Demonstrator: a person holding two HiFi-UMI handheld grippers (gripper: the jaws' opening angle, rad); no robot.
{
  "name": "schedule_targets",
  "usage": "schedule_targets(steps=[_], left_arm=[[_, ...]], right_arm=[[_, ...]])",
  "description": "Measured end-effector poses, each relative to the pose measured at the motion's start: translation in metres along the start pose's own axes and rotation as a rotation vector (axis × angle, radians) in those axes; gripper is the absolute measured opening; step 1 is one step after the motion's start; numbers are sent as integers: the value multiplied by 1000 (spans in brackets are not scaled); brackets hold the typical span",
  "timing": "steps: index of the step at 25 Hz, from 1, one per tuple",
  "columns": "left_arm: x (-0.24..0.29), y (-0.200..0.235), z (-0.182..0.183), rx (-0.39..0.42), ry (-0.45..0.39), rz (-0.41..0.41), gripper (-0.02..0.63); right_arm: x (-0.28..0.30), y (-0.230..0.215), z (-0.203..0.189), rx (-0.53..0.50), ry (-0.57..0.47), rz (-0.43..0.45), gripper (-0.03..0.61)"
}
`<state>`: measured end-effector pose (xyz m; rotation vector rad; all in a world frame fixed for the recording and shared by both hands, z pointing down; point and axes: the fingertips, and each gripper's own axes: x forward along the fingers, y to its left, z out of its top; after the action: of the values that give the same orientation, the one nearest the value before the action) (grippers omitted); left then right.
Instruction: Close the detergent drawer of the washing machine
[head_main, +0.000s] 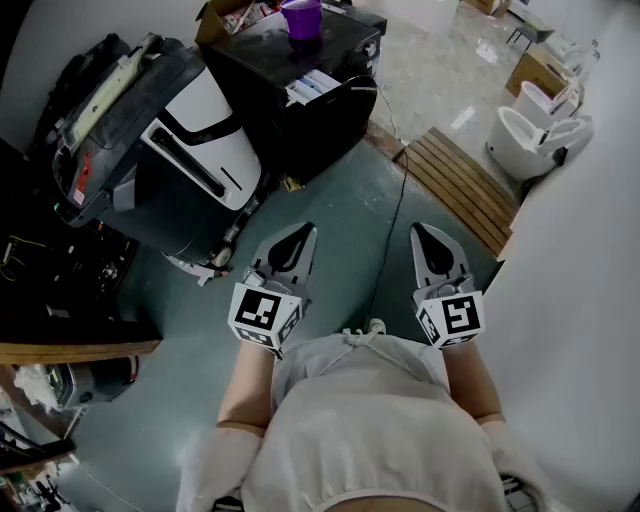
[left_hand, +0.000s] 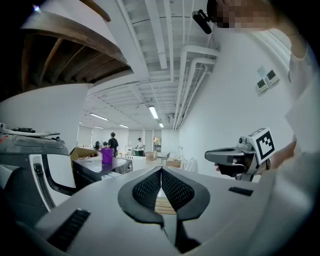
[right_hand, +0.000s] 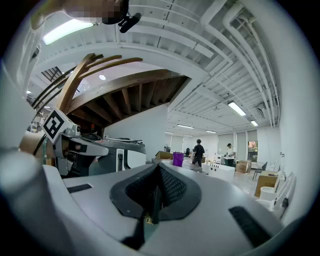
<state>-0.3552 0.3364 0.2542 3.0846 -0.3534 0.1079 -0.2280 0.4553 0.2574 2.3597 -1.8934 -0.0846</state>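
The washing machine (head_main: 185, 140), white with dark panels, stands at the left of the head view, with grey parts on top of it. From here I cannot pick out its detergent drawer. My left gripper (head_main: 303, 233) is held close to the body over the green floor, shut and empty, about a hand's length right of the machine's base. My right gripper (head_main: 420, 231) hangs level with it further right, also shut and empty. In the left gripper view the shut jaws (left_hand: 161, 170) point into the room, the machine (left_hand: 30, 162) to their left. The right gripper view shows shut jaws (right_hand: 159, 168).
A black cabinet (head_main: 300, 90) carrying a purple cup (head_main: 301, 18) stands beyond the machine. A cable (head_main: 392, 215) runs across the floor between the grippers. A slatted wooden platform (head_main: 460, 185) and white fixtures (head_main: 530, 130) lie at the right, by a white wall. Cluttered shelving (head_main: 60, 350) is at the left.
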Motion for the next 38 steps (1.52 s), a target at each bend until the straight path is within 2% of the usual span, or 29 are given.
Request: schedule_targets(steps=[10, 14, 20, 28, 32, 38], left_arm=[[8, 20, -6, -13, -9, -30, 17], [10, 32, -14, -36, 0, -21, 18], [28, 51, -30, -57, 37, 17, 18], [104, 78, -42, -51, 71, 146, 18], [165, 91, -37, -64, 85, 241, 18], [267, 108, -24, -87, 79, 358, 18]], right_arm=[[21, 4, -5, 19, 11, -27, 2], [30, -2, -12, 69, 26, -70, 2], [53, -17, -30, 81, 67, -53, 3], [130, -80, -60, 91, 69, 69, 4], [185, -135, -70, 109, 88, 158, 5], [259, -219, -76, 69, 105, 286, 5]])
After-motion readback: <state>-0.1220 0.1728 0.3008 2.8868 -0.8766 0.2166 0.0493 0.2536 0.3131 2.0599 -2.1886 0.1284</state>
